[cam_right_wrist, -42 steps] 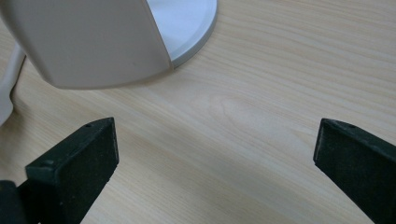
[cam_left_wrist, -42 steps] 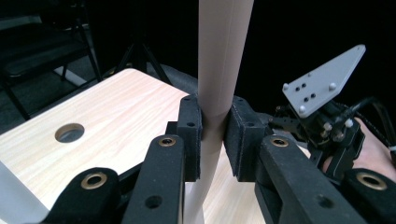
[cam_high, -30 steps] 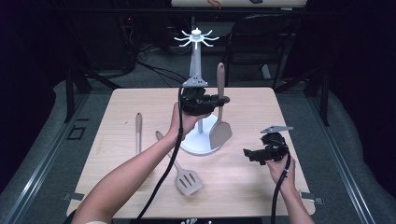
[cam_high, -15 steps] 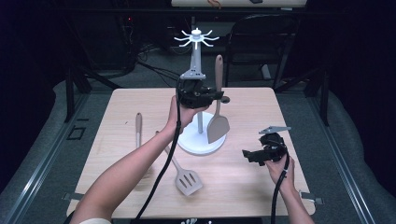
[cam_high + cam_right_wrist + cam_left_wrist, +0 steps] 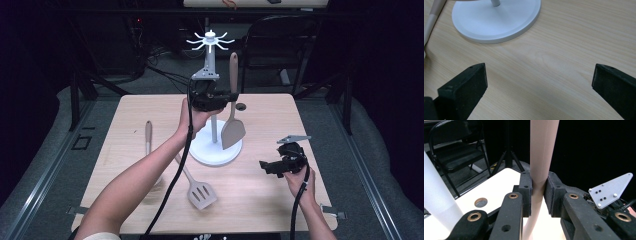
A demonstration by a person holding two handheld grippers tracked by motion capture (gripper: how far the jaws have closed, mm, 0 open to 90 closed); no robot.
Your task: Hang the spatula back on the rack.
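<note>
Wooden table [image 5: 260, 200]: left gripper [image 5: 227, 95] jaws clamped on beige spatula [image 5: 233, 127] handle beside white stand [image 5: 214, 145]; right gripper [image 5: 265, 166] jaws wide apart.

Slotted turner [image 5: 201, 192] before stand [image 5: 216, 148]

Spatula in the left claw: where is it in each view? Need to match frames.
High view: the spatula hangs upright centre, handle in the left claw, blade beside the stand's pole.
Left gripper view: its handle runs top to bottom, centre, pinched between the pads.
Right gripper view: I can't make it out.
Shared landmark: white stand.
</note>
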